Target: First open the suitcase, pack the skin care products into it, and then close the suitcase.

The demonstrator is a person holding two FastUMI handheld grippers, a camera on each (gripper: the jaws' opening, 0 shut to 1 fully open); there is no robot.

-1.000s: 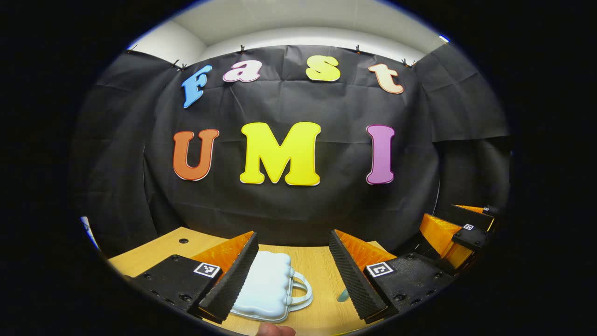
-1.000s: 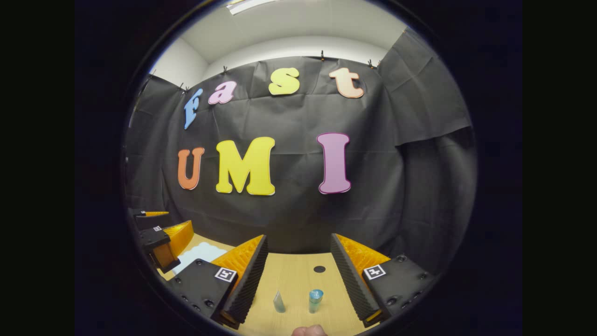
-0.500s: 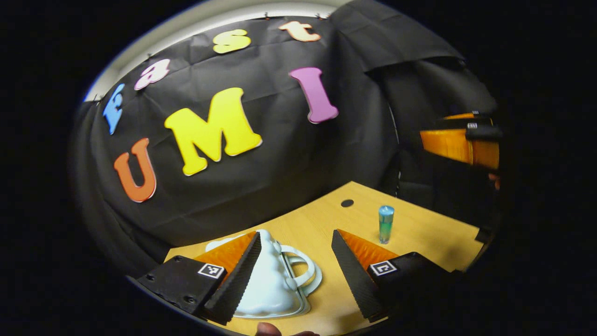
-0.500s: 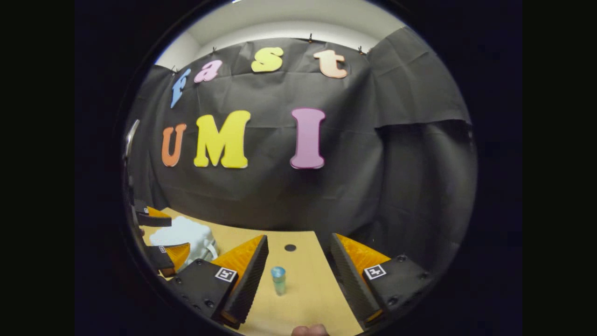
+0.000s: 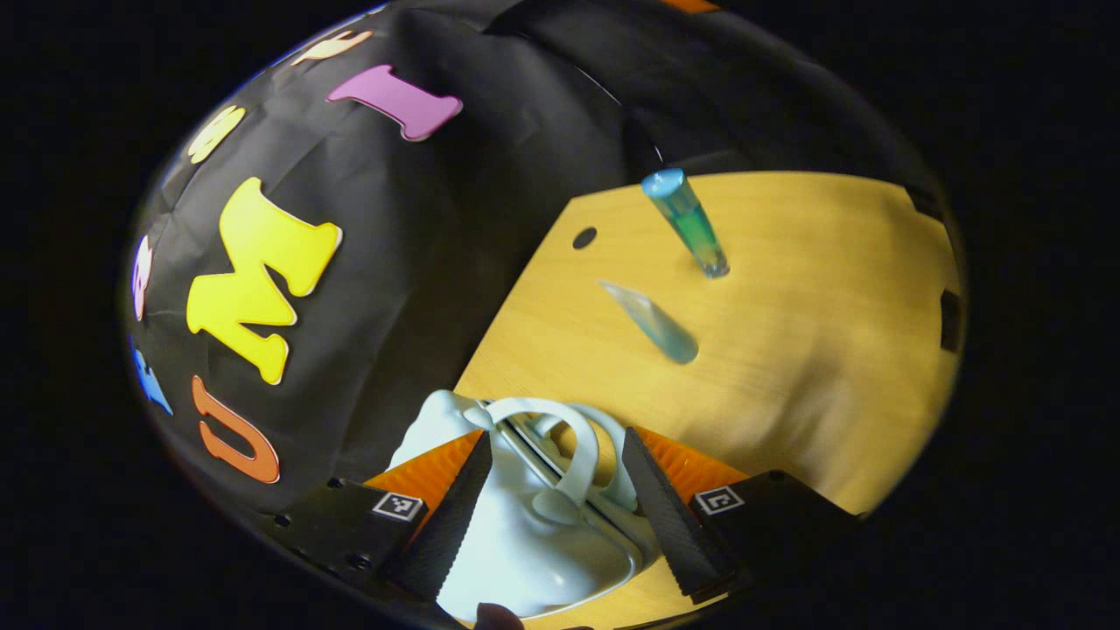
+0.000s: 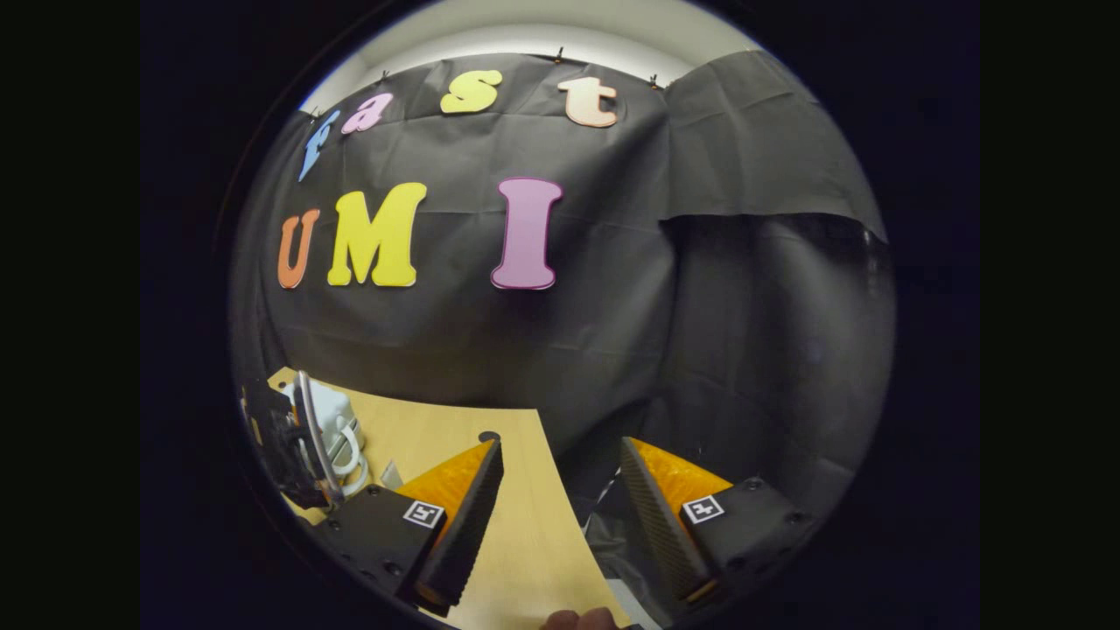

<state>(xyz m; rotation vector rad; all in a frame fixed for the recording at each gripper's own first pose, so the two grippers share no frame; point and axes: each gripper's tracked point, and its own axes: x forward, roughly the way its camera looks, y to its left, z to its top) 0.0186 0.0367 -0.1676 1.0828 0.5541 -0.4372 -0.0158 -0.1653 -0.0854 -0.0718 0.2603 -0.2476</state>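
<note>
My left claw (image 5: 553, 490) gapes wide around the one white suitcase (image 5: 525, 542), its handle (image 5: 569, 446) between my fingers. Two skin care tubes stand at one o'clock: one bottle (image 5: 687, 223), one tube (image 5: 652, 322). My right claw (image 6: 560, 499) gapes over the table (image 6: 525, 542) edge.

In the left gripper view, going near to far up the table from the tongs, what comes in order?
Left tongs open around the white suitcase handle, then the clear tube lying flat, then the blue-capped bottle.

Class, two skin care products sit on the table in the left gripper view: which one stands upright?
The capped bottle, farther from the suitcase. The clear tube lies flat, nearer it.
</note>
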